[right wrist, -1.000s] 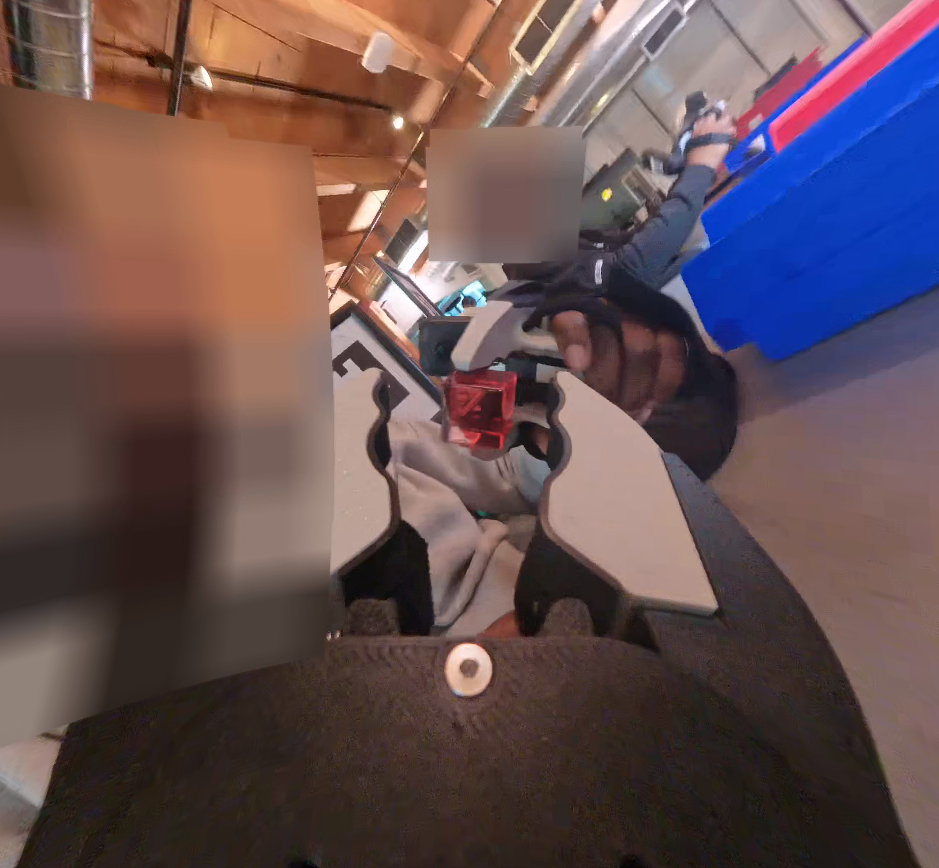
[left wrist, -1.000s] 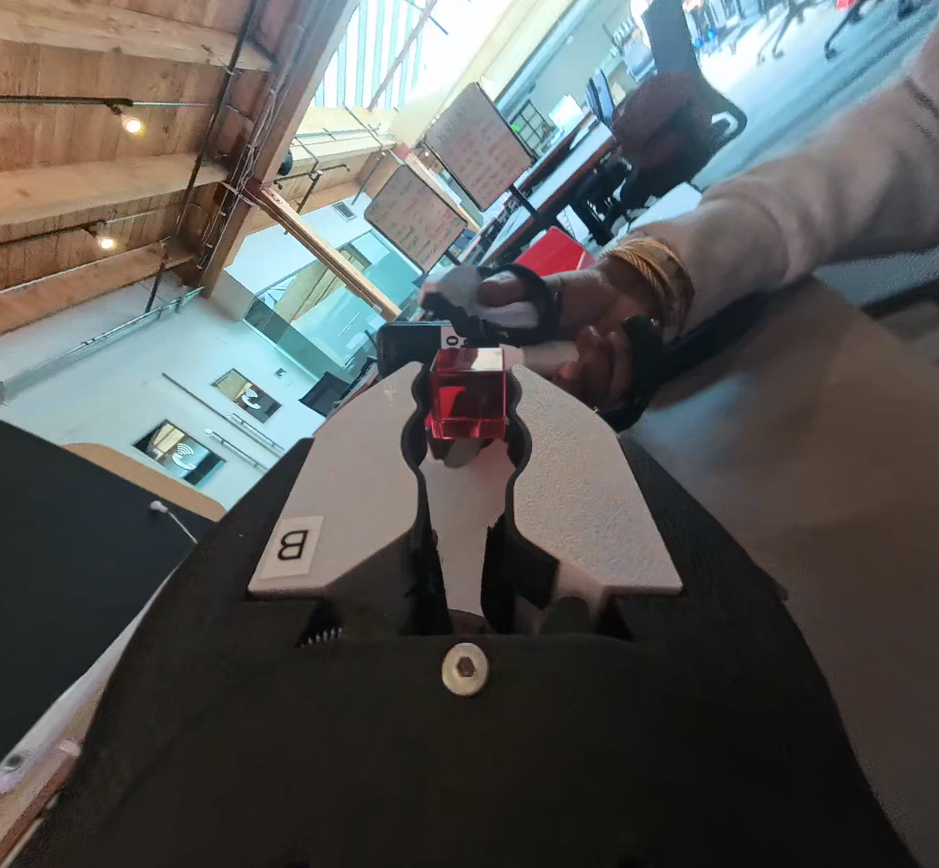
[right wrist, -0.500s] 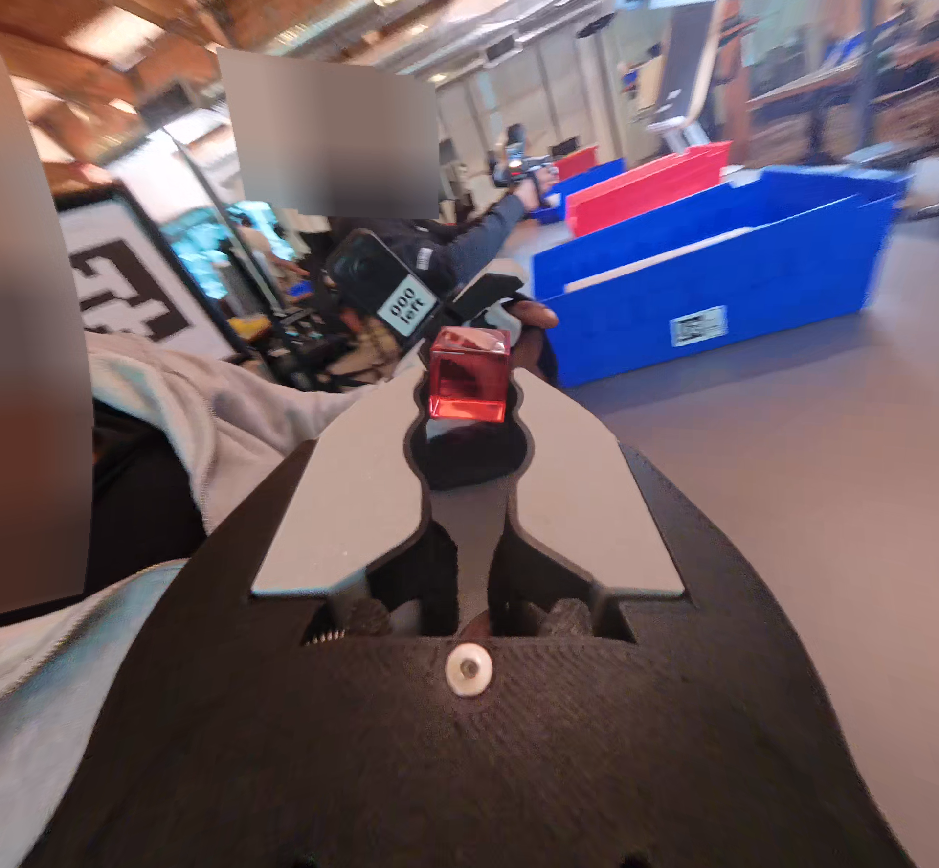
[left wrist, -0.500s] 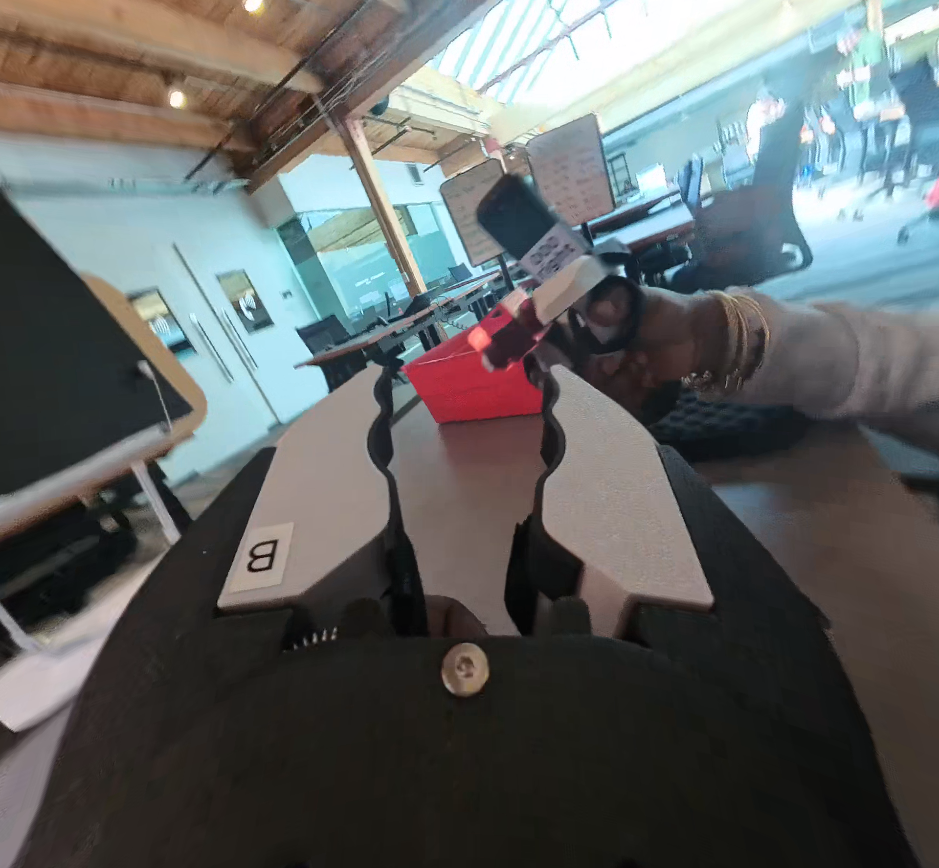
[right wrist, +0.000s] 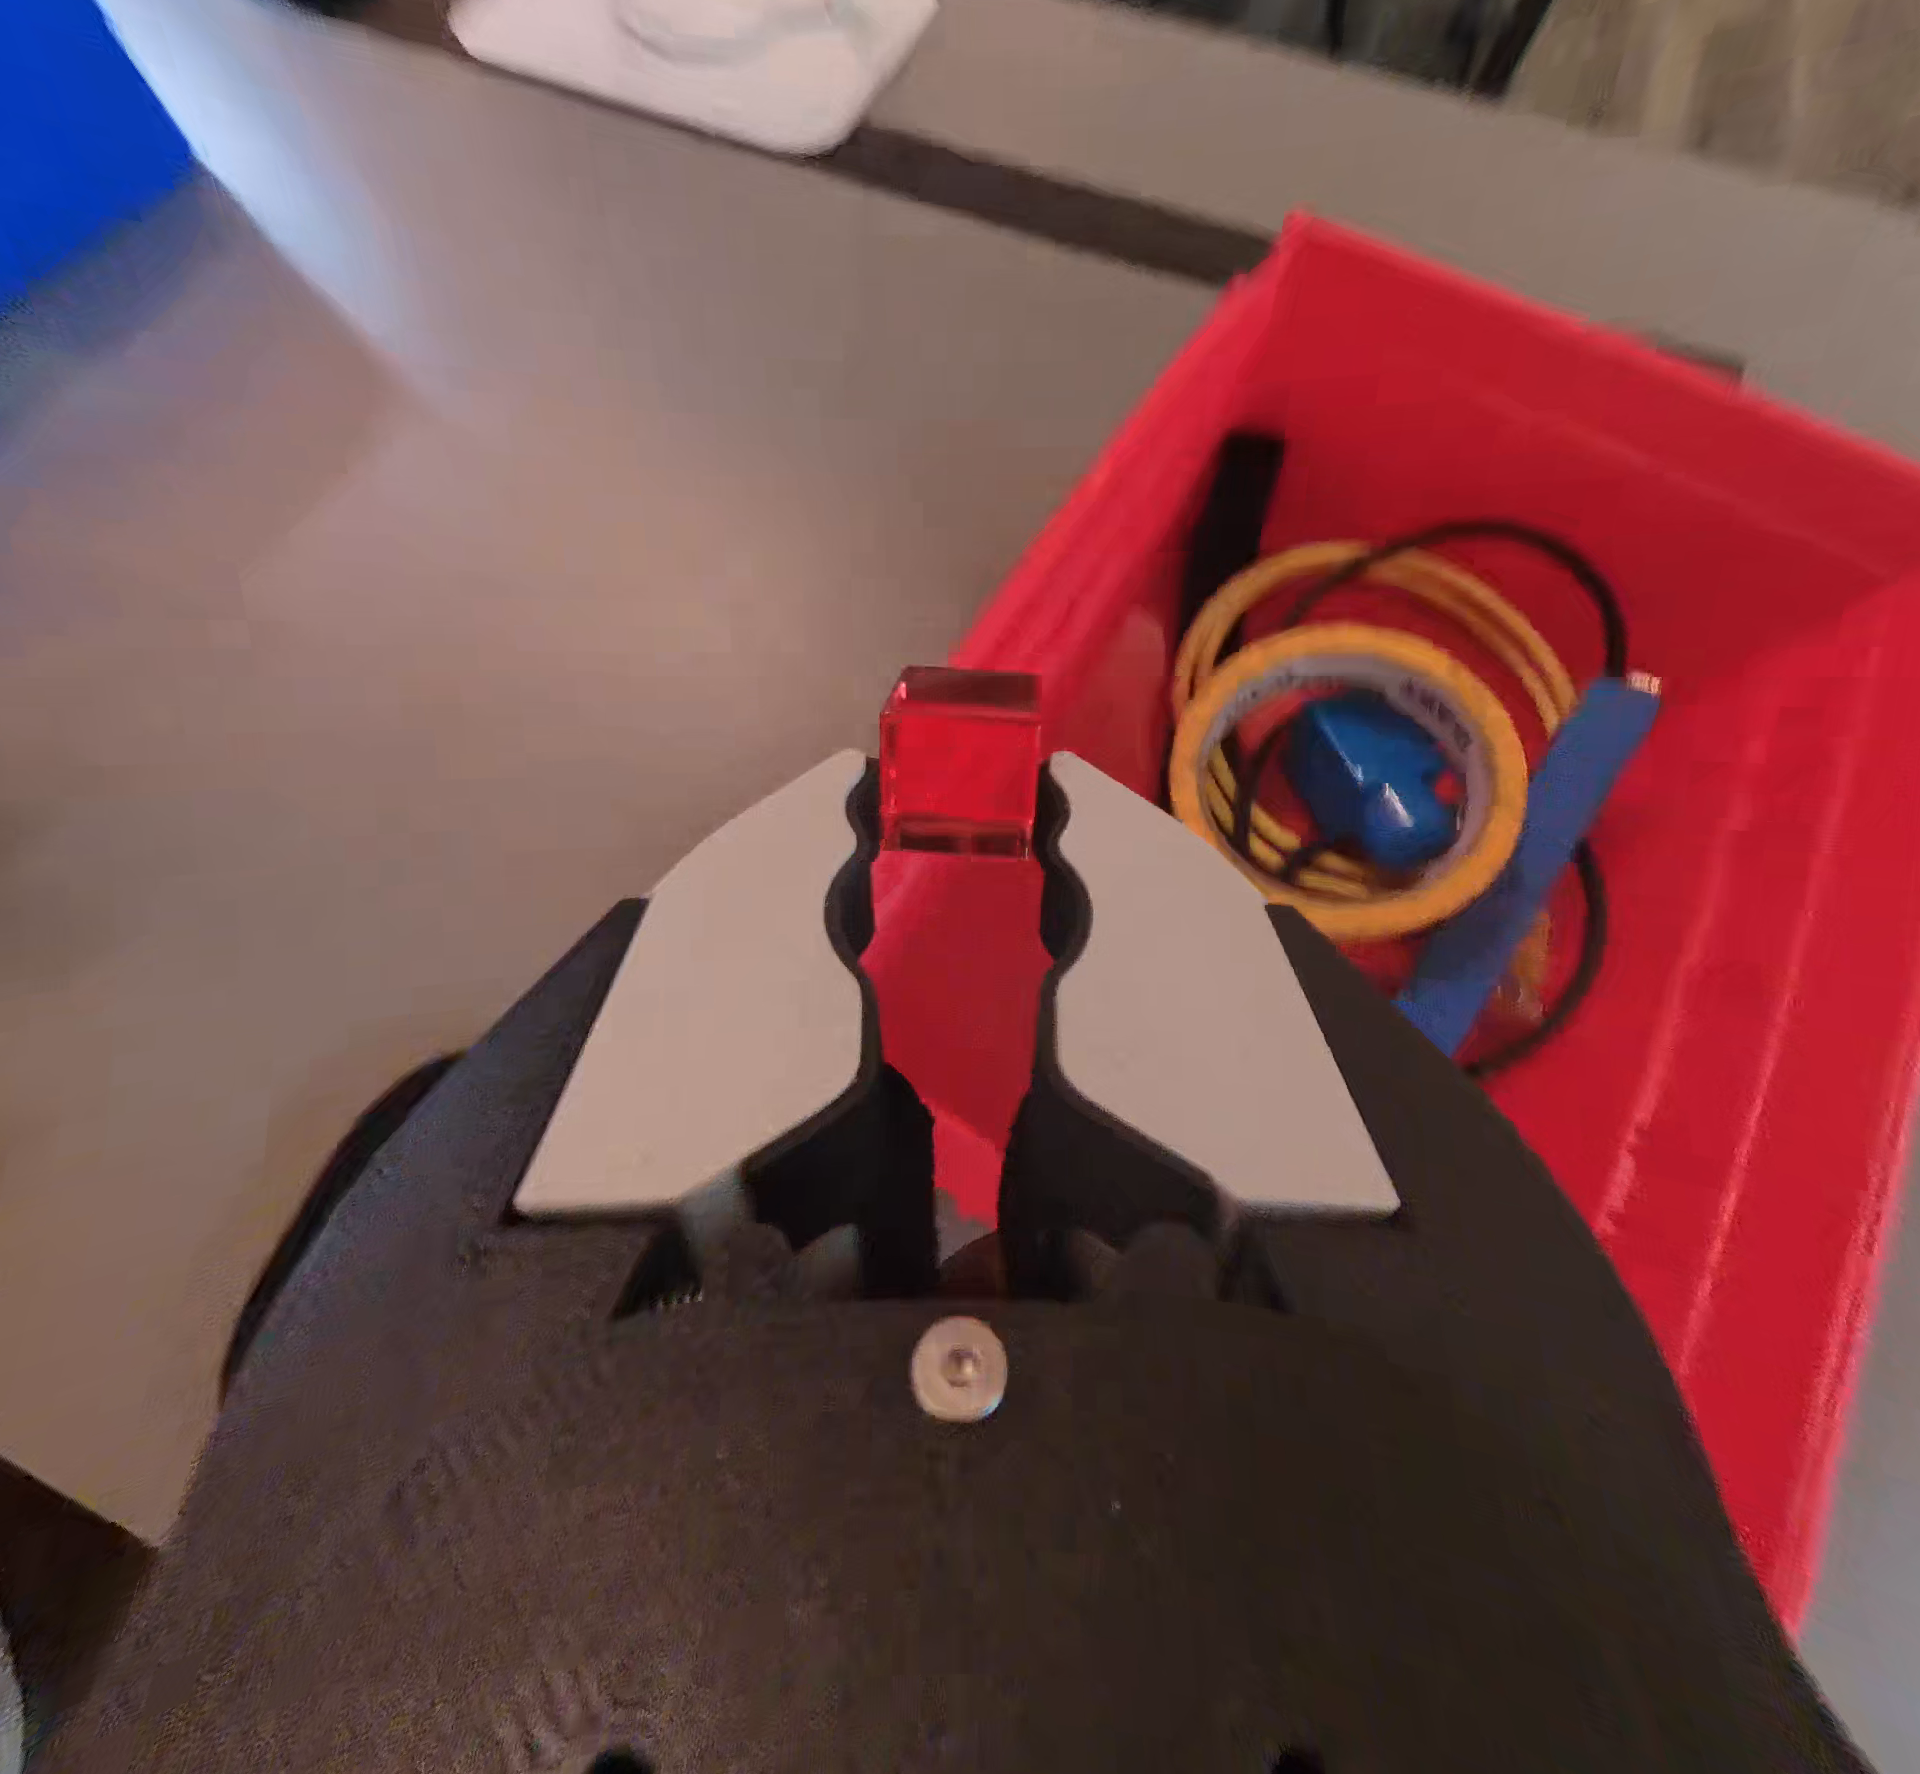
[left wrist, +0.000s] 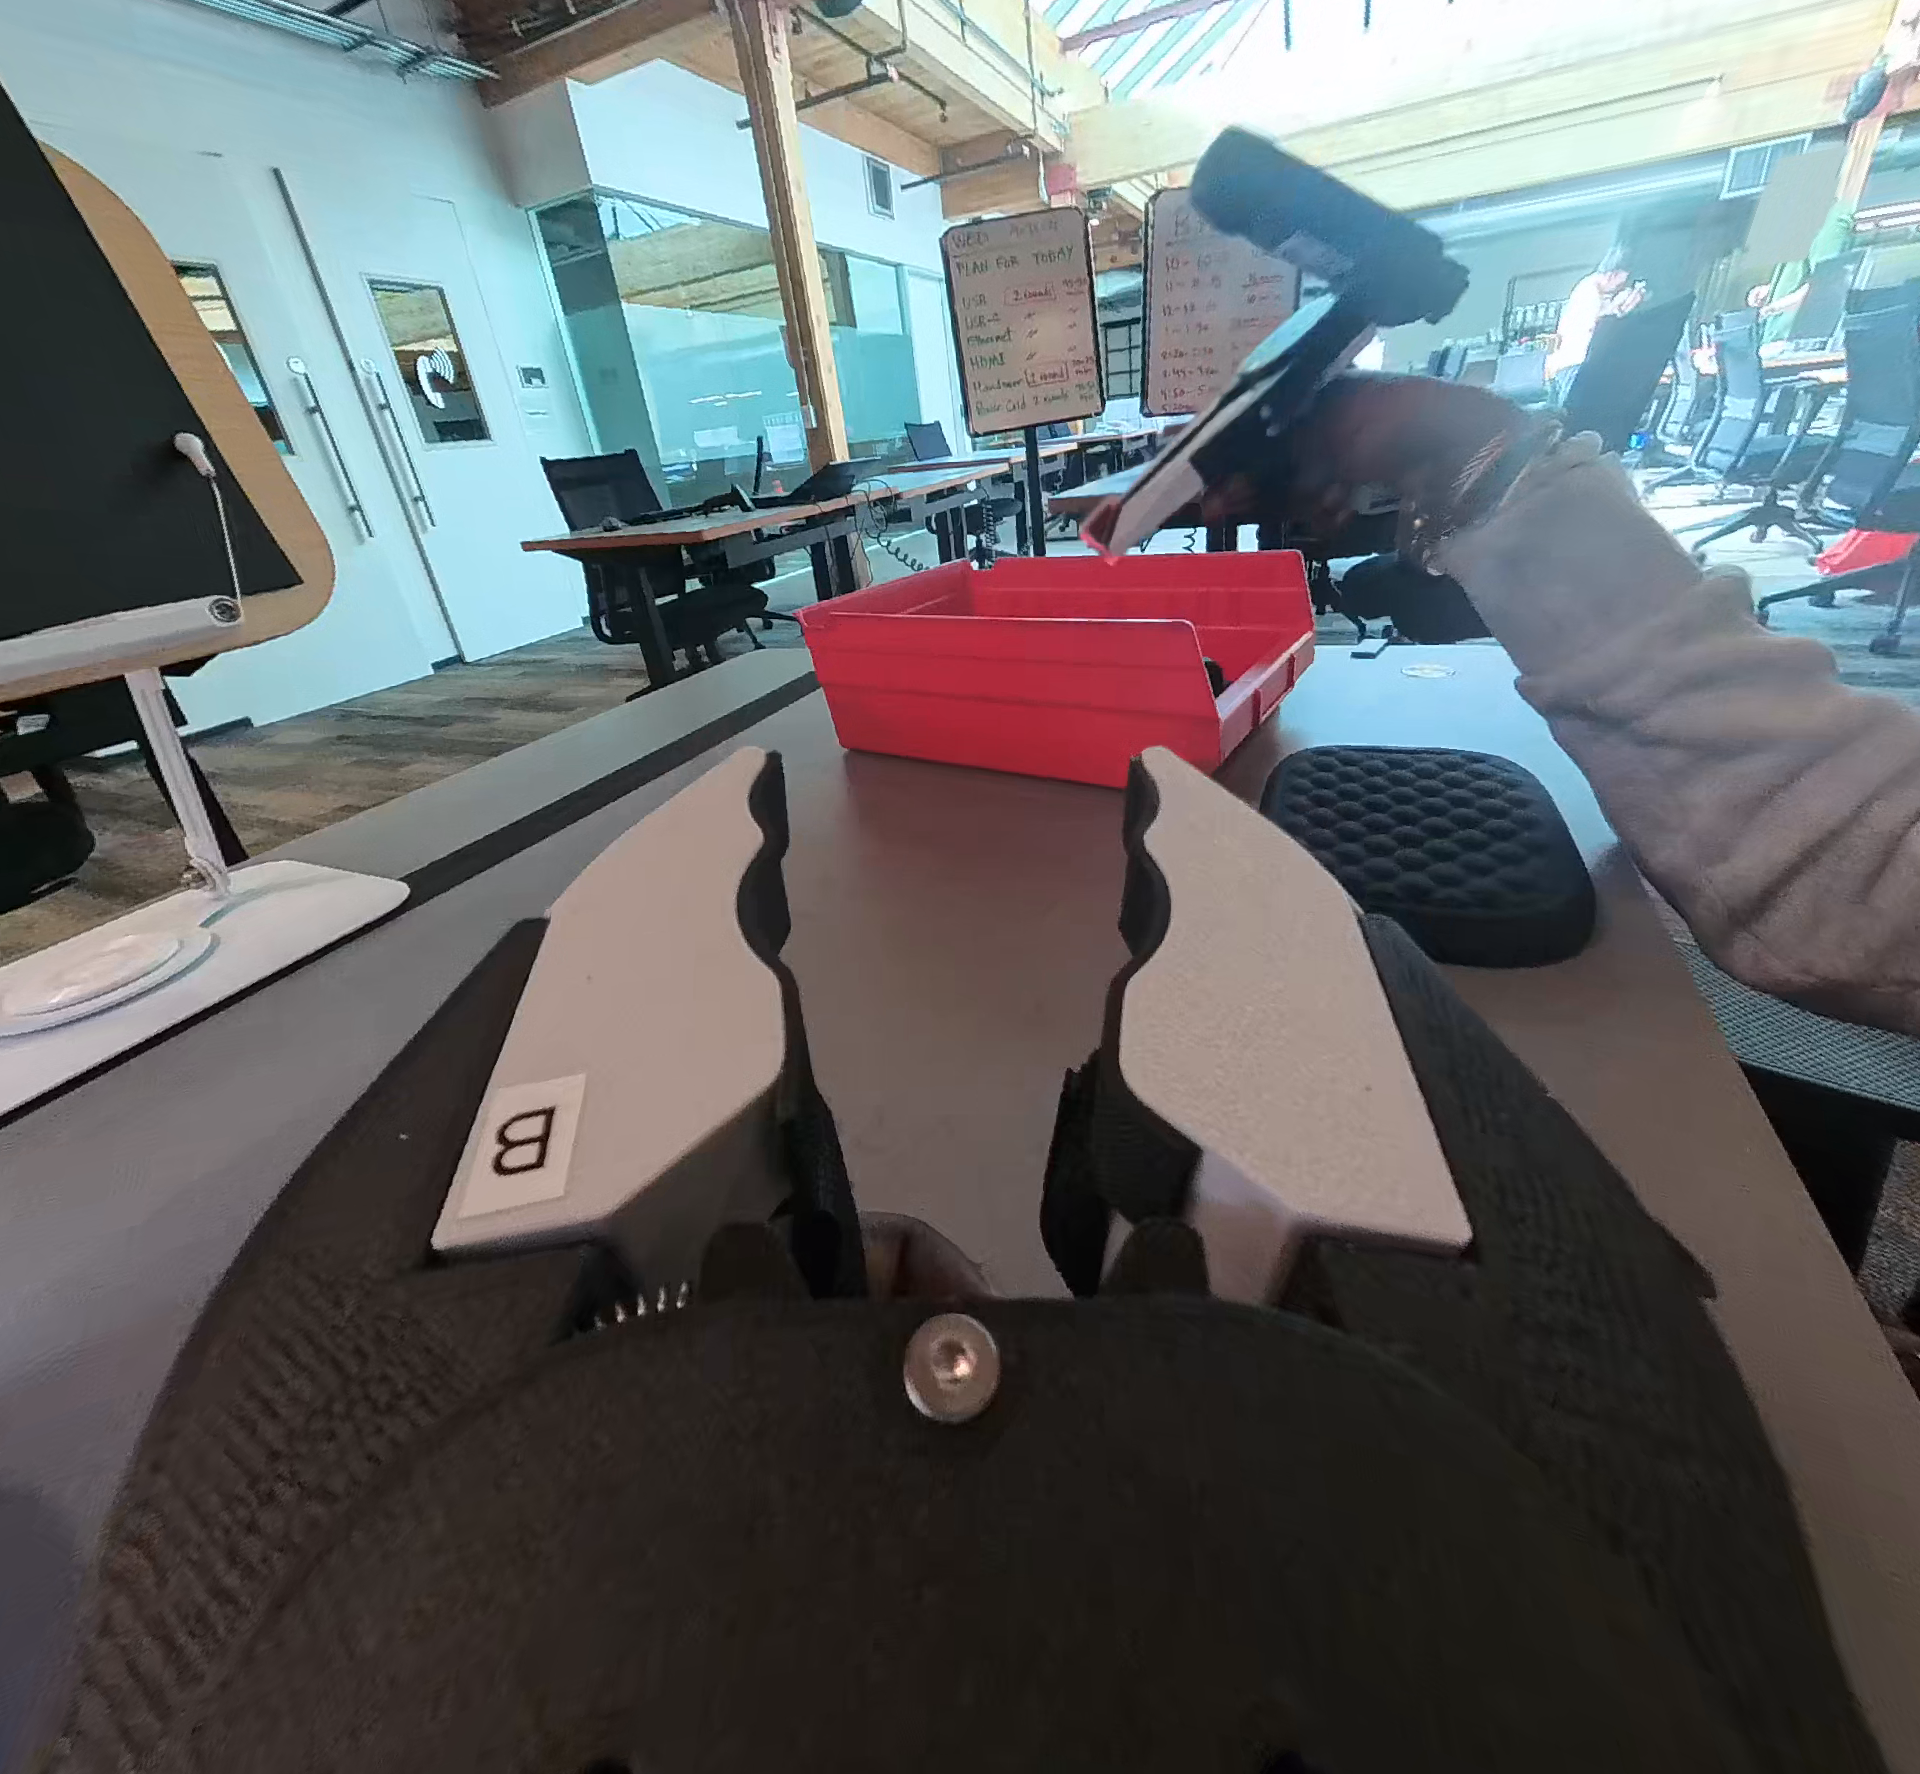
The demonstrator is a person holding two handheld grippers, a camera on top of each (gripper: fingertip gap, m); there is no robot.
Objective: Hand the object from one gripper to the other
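A clear red cube (right wrist: 958,760) is pinched between my right gripper's (right wrist: 958,789) fingertips, held above the near rim of a red bin (right wrist: 1766,945). In the left wrist view my left gripper (left wrist: 951,789) is open and empty, low over the grey table (left wrist: 935,945), pointing at the same red bin (left wrist: 1039,685). The right gripper (left wrist: 1107,535) shows there too, tilted down over the bin's far rim in a person's hand; only a sliver of the cube shows at its tip.
The bin holds yellow cable coils (right wrist: 1351,768), a blue part (right wrist: 1371,784) and a blue strip (right wrist: 1538,851). A black honeycomb pad (left wrist: 1423,851) lies right of the left gripper. A white stand base (left wrist: 156,945) sits left. A blue bin (right wrist: 62,93) is far left. Some 30 cm of space lies between my two pairs of fingers.
The left gripper let go of the cube and opened; the right gripper closed on it. The right gripper then swung away and tipped down over the red bin, and the left gripper dropped level with the table.
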